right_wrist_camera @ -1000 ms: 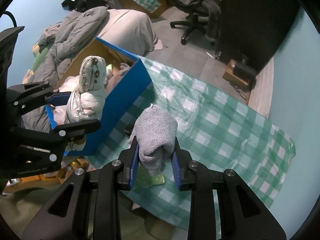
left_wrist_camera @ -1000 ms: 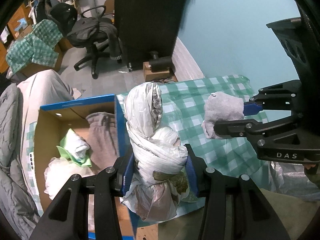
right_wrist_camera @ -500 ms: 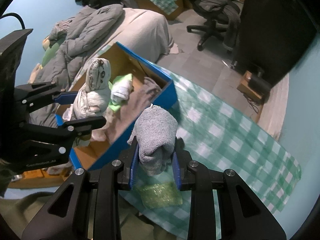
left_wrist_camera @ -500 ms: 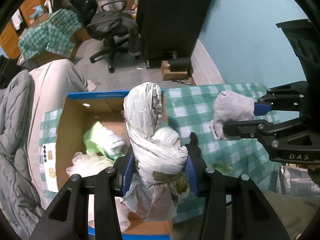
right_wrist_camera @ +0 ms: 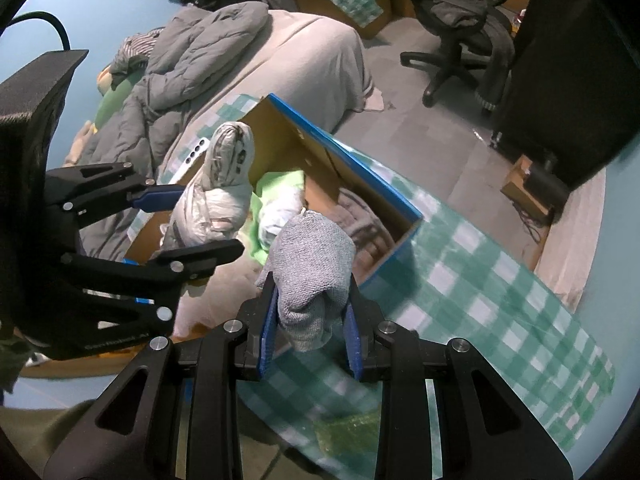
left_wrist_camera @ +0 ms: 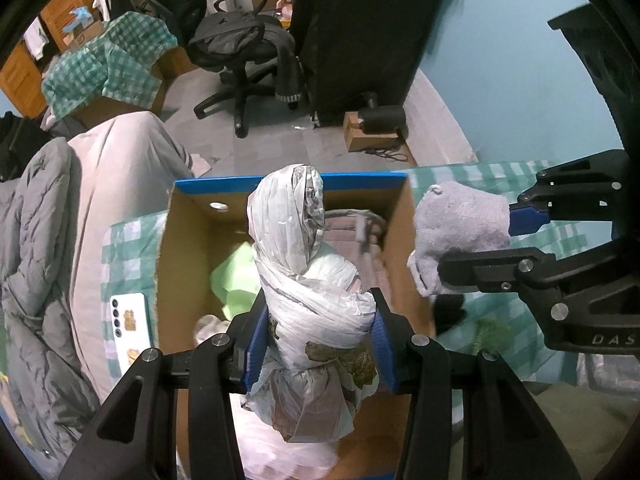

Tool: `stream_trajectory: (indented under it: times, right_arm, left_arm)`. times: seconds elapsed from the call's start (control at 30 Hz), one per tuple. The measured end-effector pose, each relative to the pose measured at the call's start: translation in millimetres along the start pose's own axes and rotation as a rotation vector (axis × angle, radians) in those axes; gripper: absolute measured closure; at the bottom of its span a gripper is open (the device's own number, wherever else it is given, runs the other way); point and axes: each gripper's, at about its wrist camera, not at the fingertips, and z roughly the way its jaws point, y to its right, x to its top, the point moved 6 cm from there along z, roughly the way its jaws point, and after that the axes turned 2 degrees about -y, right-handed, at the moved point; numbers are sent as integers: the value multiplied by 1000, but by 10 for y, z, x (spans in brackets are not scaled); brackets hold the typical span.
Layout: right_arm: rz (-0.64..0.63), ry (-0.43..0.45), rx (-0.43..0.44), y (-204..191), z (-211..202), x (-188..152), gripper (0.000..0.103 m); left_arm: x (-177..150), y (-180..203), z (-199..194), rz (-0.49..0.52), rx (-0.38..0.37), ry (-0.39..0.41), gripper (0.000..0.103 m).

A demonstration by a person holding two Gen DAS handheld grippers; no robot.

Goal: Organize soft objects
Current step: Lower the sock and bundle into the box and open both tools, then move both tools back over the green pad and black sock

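My left gripper (left_wrist_camera: 320,344) is shut on a twisted white plastic-bag bundle (left_wrist_camera: 308,280) and holds it upright above the open blue cardboard box (left_wrist_camera: 288,182). The bundle also shows in the right wrist view (right_wrist_camera: 220,196). My right gripper (right_wrist_camera: 310,332) is shut on a grey knitted cloth (right_wrist_camera: 312,264), held just over the box's right wall (right_wrist_camera: 368,196). The cloth shows in the left wrist view (left_wrist_camera: 460,228). Inside the box lie a light green cloth (left_wrist_camera: 236,276), a brownish-grey garment (right_wrist_camera: 360,224) and white plastic.
The box sits on a green-checked cloth (right_wrist_camera: 500,292) beside a bed with a grey duvet (right_wrist_camera: 192,60). A white phone (left_wrist_camera: 130,328) lies left of the box. An office chair (left_wrist_camera: 240,48) and a dark cabinet (left_wrist_camera: 360,32) stand on the floor beyond.
Both grippers have moved left with their loads. The bundle went from beside the box's right wall to over its inside, and the grey cloth now hangs at the box's right edge.
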Motion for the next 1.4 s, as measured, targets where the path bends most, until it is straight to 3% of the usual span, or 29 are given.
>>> stream_trajectory:
  times: [0.47,0.57,0.67,0.87,1.4]
  right_arm:
    - [68,-46,0,-54,359,225,75]
    - [66,-53,-13,-60,396,225,68]
    - [62,-50,-27,-76,393,220,67]
    - [63,-41,-56,-83,357,227,48]
    - [77,-7,-72,38,53,48,43]
  left_arm:
    - [54,-315,311,-7,1,-36,56]
    - [38,-316,327,2,8,-37,55]
    - [3,-320,346,14,32,-51,49]
    - [-30,-353,307,2,62,-44,35]
    - [-55,-141,-25,-47,44,-1,35]
